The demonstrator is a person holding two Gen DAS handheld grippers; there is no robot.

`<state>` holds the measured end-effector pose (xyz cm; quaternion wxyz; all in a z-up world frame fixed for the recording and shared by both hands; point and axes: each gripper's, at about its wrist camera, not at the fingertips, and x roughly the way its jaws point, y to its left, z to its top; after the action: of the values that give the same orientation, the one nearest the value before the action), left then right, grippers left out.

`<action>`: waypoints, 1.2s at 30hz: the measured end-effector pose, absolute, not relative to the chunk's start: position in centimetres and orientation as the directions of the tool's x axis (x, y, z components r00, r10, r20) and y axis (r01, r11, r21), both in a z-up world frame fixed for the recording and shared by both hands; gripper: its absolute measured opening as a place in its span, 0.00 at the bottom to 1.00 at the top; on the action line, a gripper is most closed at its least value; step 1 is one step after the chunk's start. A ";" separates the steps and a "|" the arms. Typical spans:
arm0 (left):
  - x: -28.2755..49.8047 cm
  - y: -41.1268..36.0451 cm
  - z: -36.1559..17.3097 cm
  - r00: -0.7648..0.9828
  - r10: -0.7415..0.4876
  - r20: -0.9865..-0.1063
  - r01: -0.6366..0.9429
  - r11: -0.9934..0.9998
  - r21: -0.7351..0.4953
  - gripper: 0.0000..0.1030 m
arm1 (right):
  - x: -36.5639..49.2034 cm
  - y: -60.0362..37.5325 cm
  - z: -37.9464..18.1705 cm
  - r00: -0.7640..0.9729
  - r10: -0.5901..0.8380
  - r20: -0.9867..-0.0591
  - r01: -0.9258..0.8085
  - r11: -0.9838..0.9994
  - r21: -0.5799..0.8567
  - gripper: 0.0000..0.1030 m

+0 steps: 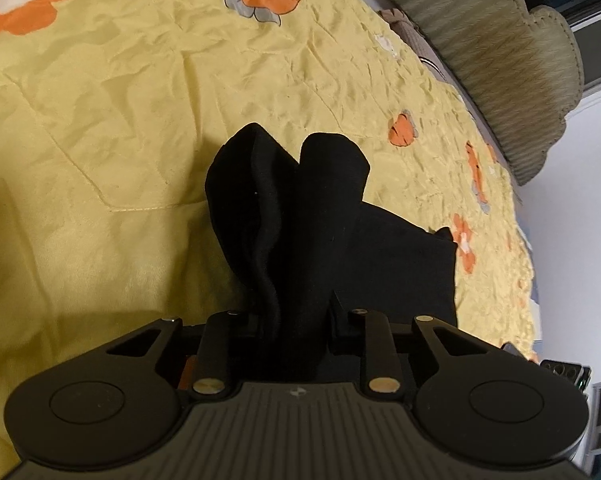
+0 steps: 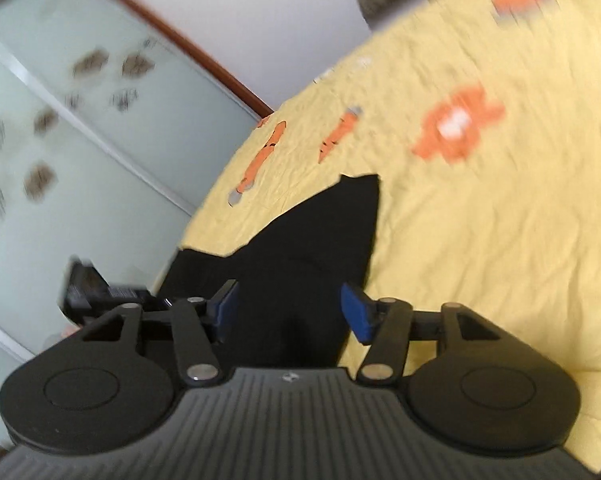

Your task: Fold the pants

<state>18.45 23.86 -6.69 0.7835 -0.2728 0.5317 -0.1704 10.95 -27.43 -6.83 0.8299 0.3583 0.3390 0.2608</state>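
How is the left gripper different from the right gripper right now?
The left gripper has black fingers; the right gripper has blue pads. The left squeezes a bunched-up fold of the black pants; the right stands wider apart, with the cloth lying between its fingers, and a grip can't be confirmed. Both are over the yellow bedspread.

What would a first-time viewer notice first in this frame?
The black pants rise in two bunched lobes from the left gripper, which is pinching them at centre. Around them spreads the wrinkled yellow bedspread with orange flowers. In the blurred right view, the right gripper straddles the cloth, blue pads apart.
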 end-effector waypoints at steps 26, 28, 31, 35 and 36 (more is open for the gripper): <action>17.8 23.2 -6.6 0.405 -0.513 -0.757 -0.013 0.825 -0.566 0.25 | 15.4 -22.7 -11.2 0.489 0.798 -0.351 -0.068 0.436 0.897 0.36; 17.6 23.0 -6.3 0.417 -0.499 -0.760 -0.011 0.833 -0.553 0.25 | 15.1 -22.4 -11.7 0.487 0.770 -0.412 -0.042 0.492 0.870 0.15; 17.1 22.2 -5.3 0.433 -0.464 -0.773 0.007 0.859 -0.512 0.23 | 14.8 -22.5 -12.0 0.519 0.763 -0.386 -0.029 0.467 0.884 0.13; 16.8 21.5 -3.9 0.449 -0.453 -0.770 0.012 0.865 -0.502 0.22 | 14.6 -22.1 -9.8 0.539 0.749 -0.385 -0.096 0.508 0.856 0.12; 16.7 21.3 -3.6 0.453 -0.453 -0.768 0.019 0.866 -0.500 0.22 | 14.6 -22.1 -9.2 0.542 0.746 -0.387 -0.108 0.519 0.848 0.12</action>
<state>16.73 21.26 -3.59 0.8245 -0.2160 0.5030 -0.1432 14.64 -22.08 -9.22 0.7782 0.4067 0.3919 0.2744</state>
